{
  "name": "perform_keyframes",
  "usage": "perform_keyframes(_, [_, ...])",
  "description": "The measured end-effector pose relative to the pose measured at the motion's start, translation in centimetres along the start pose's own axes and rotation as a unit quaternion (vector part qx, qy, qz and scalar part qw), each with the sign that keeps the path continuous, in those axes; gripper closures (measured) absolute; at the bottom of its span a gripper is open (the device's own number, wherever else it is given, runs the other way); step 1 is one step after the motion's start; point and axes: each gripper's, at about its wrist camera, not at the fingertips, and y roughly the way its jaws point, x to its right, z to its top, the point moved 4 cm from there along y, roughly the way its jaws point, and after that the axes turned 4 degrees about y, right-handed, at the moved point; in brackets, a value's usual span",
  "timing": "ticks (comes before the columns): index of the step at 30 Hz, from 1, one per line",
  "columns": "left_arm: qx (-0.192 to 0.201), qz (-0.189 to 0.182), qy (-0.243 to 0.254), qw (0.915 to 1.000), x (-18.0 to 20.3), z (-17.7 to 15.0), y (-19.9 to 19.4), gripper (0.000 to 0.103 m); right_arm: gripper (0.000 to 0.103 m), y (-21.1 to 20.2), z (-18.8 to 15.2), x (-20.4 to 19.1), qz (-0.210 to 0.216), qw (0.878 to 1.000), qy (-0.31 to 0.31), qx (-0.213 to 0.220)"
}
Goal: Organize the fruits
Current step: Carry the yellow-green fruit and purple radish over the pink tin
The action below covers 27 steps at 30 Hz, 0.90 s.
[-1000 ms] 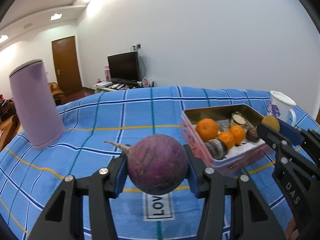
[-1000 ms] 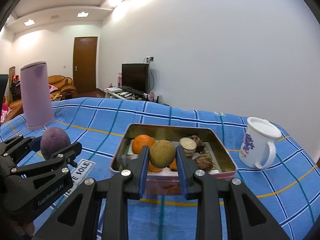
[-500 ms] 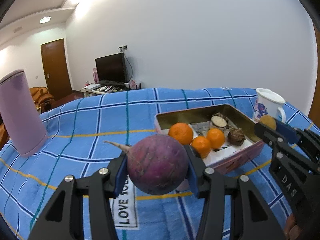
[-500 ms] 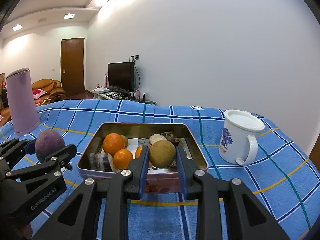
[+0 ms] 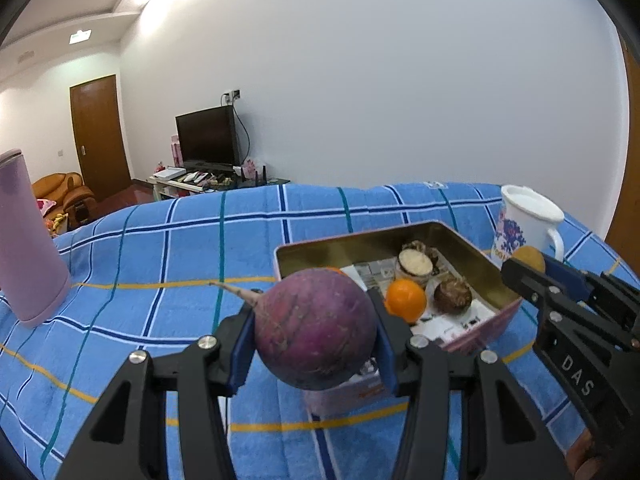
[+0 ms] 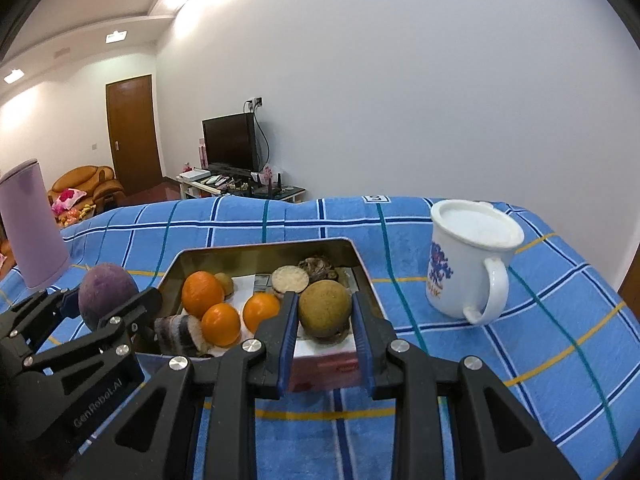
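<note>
Left gripper (image 5: pixel 316 330): jaws clamped on a round purple radish (image 5: pixel 316 326), root tail pointing up-left. Its side plate, seen from the right wrist view, reads "GenRobot.AI". Left of these jaws stands a lilac tumbler (image 5: pixel 26 240), well apart, with a broad stretch of bare blue checked cloth (image 5: pixel 160 248) between.

Ahead and to the right of the left jaws: metal tin (image 6: pixel 264 250), gold inside, pink outside, near wall just beyond the radish. Red lettering on the pink wall, too blurred to read. Inside, left to right in the right wrist view: striped grey-brown piece (image 6: pixel 178 334), three oranges (image 6: pixel 203 294), a cut pale round (image 6: pixel 290 279), dark knobbly items at the far wall. Printed paper lines the floor; print unreadable.

Right gripper (image 6: pixel 325 312): jaws closed around a brown round fruit (image 6: pixel 325 310), held over the near right part of the tin. In the left wrist view its side shows "DAS".

Right of those jaws: white mug (image 6: pixel 468 264), blue flower print, handle toward camera, lettering below the print unreadable. Apart from the tin; cloth strip between. Cloth edge falls away beyond the mug.
</note>
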Motion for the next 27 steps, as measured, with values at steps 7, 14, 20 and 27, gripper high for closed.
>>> perform_keyframes(7, [-0.002,-0.006,-0.017,0.9998,0.1,1.5,1.5,0.051,0.075,1.5,1.9,0.1,0.000,1.000,0.005,-0.003])
perform_keyframes(14, [-0.005,-0.002,-0.034,0.9994,-0.7,2.5,2.9,0.051,0.074,2.8,3.4,-1.0,0.005,1.000,0.000,0.008])
perform_keyframes(20, [-0.004,-0.003,-0.036,0.9994,-0.9,2.1,3.3,0.051,0.074,3.4,2.8,-1.1,0.004,1.000,0.000,0.016])
perform_keyframes(27, [-0.011,-0.009,-0.038,0.9992,-1.3,2.4,4.3,0.051,0.075,4.5,2.4,0.8,0.004,1.000,0.023,0.000])
